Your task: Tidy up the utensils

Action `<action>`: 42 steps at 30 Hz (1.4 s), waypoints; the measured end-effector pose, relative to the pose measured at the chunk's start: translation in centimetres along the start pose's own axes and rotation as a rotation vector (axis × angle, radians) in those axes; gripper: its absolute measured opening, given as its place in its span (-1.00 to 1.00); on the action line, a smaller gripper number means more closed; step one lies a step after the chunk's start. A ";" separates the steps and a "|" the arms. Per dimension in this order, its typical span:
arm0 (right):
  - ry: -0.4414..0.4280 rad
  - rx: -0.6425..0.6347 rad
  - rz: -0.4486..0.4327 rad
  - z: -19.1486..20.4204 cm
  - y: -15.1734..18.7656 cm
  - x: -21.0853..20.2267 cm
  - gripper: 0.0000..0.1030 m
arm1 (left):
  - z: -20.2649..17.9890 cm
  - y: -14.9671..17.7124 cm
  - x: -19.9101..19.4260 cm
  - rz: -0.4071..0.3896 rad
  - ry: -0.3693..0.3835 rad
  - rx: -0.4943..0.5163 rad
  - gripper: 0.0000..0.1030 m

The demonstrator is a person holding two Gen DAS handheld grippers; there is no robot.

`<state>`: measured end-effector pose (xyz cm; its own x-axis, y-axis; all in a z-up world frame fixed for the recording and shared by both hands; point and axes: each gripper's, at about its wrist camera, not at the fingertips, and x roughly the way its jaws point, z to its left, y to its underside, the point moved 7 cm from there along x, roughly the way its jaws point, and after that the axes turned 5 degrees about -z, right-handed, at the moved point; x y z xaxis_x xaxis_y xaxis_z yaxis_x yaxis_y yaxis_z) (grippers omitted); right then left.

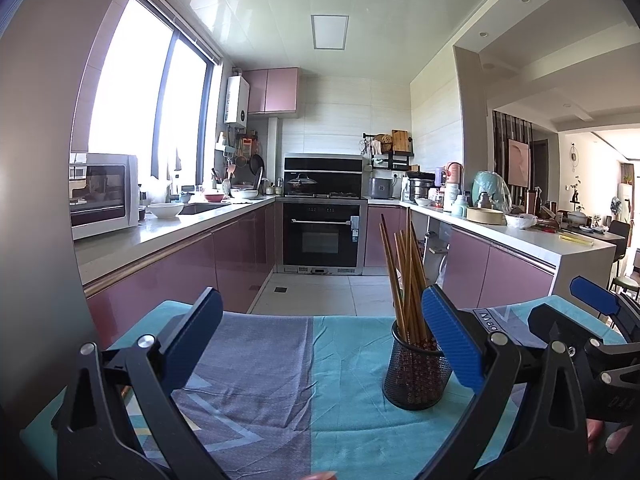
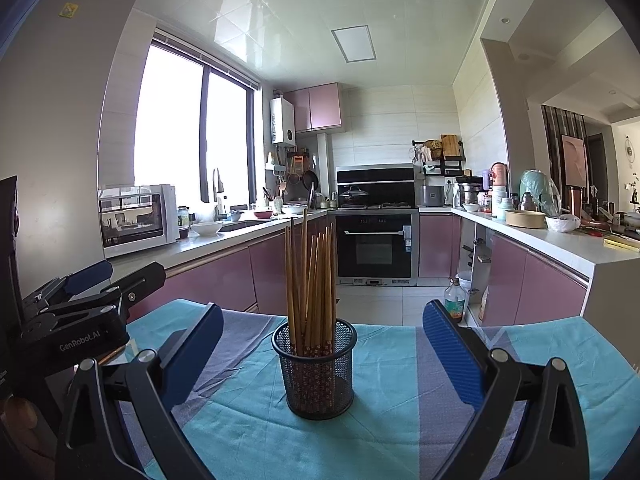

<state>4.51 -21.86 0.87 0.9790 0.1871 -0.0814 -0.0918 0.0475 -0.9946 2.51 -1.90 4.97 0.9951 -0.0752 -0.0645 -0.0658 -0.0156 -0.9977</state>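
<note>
Chopsticks [image 2: 310,280] stand in a black mesh cup [image 2: 316,372] on the desk [image 2: 400,420], which has a blue and grey cloth [image 2: 248,400] on it. They lean a little, tips up, and fan out at the top.

In the left wrist view, the left gripper [image 1: 320,344] is wide open and holds nothing. The cup sits right of the middle of the frame, partly behind the right finger [image 1: 452,340]. I cannot tell if they touch. At the far right edge is the right gripper [image 1: 576,312], seen from the side.

In the right wrist view, the left gripper [image 2: 120,276] shows at the left edge. The right gripper [image 2: 322,344] is wide open and empty too. The cup stands in the middle of the frame, between its two fingers, touching neither.
</note>
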 end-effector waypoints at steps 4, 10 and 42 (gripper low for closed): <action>0.000 0.000 0.001 0.0 0.0 0.1 0.87 | 0.0 0.0 0.0 0.000 -0.001 0.000 0.90; 0.000 -0.001 0.001 -0.1 -0.1 0.1 0.87 | -0.1 -0.1 0.2 0.000 -0.002 0.002 0.90; -0.008 0.005 0.014 -0.4 -0.1 0.4 0.87 | -0.4 -0.1 0.3 -0.002 -0.002 0.005 0.90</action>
<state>4.93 -22.15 0.89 0.9761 0.1957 -0.0943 -0.1059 0.0496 -0.9931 2.81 -2.33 5.05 0.9953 -0.0731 -0.0630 -0.0639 -0.0104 -0.9979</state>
